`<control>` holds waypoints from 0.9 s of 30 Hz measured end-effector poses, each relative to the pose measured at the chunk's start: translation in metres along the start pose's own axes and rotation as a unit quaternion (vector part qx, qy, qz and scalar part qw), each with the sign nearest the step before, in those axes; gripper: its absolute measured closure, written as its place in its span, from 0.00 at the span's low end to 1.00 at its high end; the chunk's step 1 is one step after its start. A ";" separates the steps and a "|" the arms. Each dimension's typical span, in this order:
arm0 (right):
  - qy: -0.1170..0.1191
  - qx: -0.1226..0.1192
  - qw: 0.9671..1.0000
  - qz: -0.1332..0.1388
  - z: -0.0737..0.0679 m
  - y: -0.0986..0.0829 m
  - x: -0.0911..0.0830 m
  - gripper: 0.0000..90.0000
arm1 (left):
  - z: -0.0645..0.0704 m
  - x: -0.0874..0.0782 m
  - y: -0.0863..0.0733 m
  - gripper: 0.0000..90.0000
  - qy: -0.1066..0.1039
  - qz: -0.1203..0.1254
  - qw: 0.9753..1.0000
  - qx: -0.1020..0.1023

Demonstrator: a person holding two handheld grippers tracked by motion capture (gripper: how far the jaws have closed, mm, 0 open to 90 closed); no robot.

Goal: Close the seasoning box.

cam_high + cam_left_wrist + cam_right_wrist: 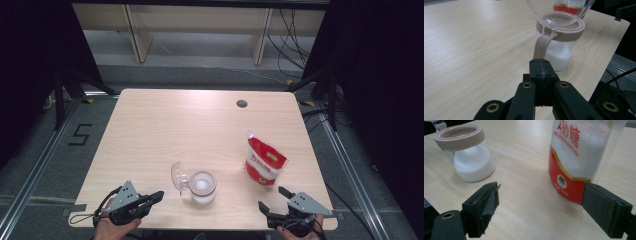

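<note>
The counter point(165, 130) is pale wood grain, with a small round cable hole point(242, 103) near its far edge at about 1 o'clock from the middle.

The bag point(264, 162) of white sugar stands upright at about 4 o'clock on the counter, its long axis vertical and its torn top corner pointing up and toward 11 o'clock. Its lower part is red with a gold band, and the clear upper part shows white grains. Red Chinese characters "砂糖" run across the front, with small Latin print beneath that begins "white"; the rest is too small to read. A round emblem sits on the red panel.

The jar point(202, 187) stands upright at about 6 o'clock, part full of white grains, with a beige collar and handle. Its clear domed lid point(178, 176) is swung open toward 10 o'clock.

The left tool point(156, 196), at 7 o'clock, has its jaws pressed together on nothing, pointing at the jar's handle point(540, 47).

The right tool point(273, 198), at 5 o'clock, is spread wide, with the bag just beyond its jaws.
</note>
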State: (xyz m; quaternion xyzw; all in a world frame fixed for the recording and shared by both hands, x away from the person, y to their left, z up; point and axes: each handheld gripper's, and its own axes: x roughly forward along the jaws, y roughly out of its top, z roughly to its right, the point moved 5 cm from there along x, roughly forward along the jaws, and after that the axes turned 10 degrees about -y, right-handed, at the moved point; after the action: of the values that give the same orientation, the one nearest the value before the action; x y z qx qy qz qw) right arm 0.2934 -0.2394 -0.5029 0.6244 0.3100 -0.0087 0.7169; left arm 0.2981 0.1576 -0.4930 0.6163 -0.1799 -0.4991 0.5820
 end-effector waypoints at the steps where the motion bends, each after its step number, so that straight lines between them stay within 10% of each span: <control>1: -0.002 0.000 1.000 -0.001 0.000 0.000 0.000 0.17 | 0.001 0.000 0.001 0.99 -0.001 0.002 1.000 0.000; 27: 0.000 0.005 1.000 0.010 -0.002 0.001 0.002 0.17 | 0.009 0.016 0.040 0.99 -0.014 -0.016 0.999 0.047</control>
State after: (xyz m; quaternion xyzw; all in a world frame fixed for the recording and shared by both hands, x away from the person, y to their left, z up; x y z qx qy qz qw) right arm 0.2947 -0.2362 -0.5027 0.6312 0.3039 -0.0031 0.7136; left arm 0.3122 0.1300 -0.4617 0.6388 -0.2014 -0.5081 0.5414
